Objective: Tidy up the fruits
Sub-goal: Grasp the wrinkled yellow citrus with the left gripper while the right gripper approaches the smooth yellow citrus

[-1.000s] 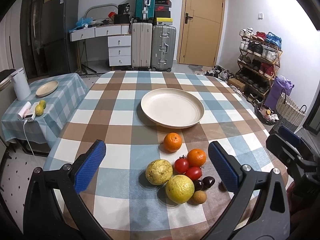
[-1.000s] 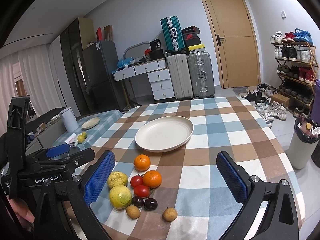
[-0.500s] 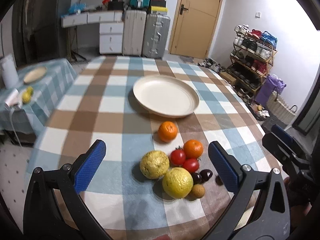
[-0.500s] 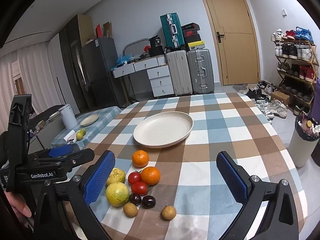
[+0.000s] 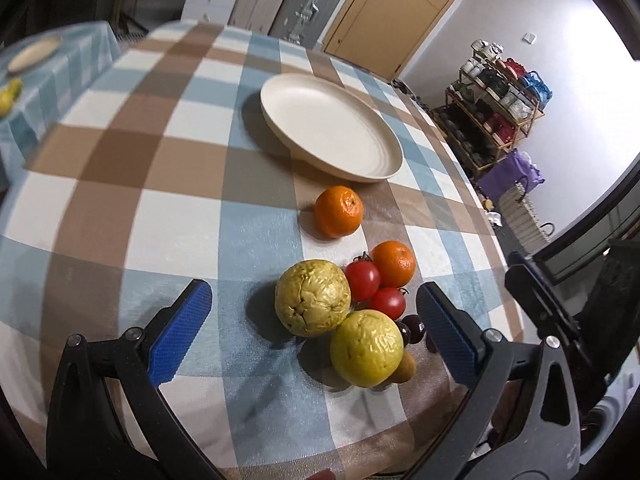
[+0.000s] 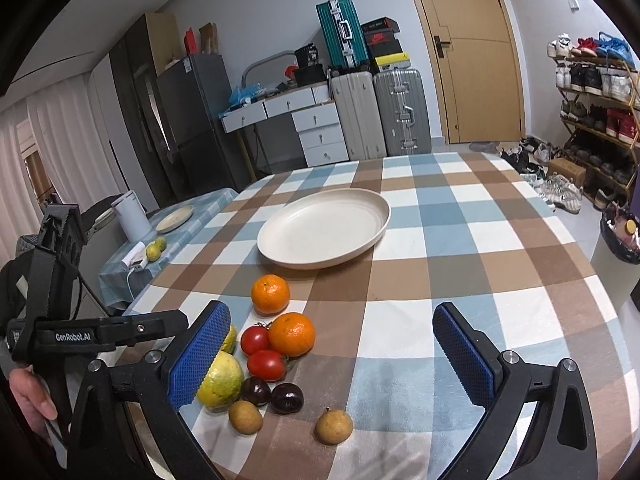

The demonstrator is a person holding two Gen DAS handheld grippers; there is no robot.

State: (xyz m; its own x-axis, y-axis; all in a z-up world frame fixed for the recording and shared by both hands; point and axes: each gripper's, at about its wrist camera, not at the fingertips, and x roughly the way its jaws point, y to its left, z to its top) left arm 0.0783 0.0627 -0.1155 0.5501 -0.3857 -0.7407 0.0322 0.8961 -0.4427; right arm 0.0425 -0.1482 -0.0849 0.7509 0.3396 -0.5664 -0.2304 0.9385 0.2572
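A cream plate (image 5: pixel 332 128) (image 6: pixel 324 232) sits empty mid-table. In front of it lie two oranges (image 5: pixel 339 211) (image 5: pixel 394 263), two red tomatoes (image 5: pixel 363 278), two yellow-green guavas (image 5: pixel 313 298) (image 5: pixel 366 354), two dark cherries (image 6: pixel 286 397) and two small brown fruits (image 6: pixel 334 426). My left gripper (image 5: pixel 314 338) is open, low over the table, its pads either side of the guavas without touching. My right gripper (image 6: pixel 328 360) is open and empty above the table's near edge, its left pad in front of a guava (image 6: pixel 222 384).
The checked tablecloth (image 6: pixel 460 240) covers the round table. A low side table (image 6: pixel 180 224) at left holds a plate, a kettle and fruit. Suitcases (image 6: pixel 376 112), drawers and a door stand behind. A shoe rack (image 6: pixel 592 112) and a bin (image 6: pixel 620 236) are at right.
My left gripper has moved down and forward toward the fruit pile, so the guavas now lie between its pads. The right gripper has dipped slightly closer to the fruit.
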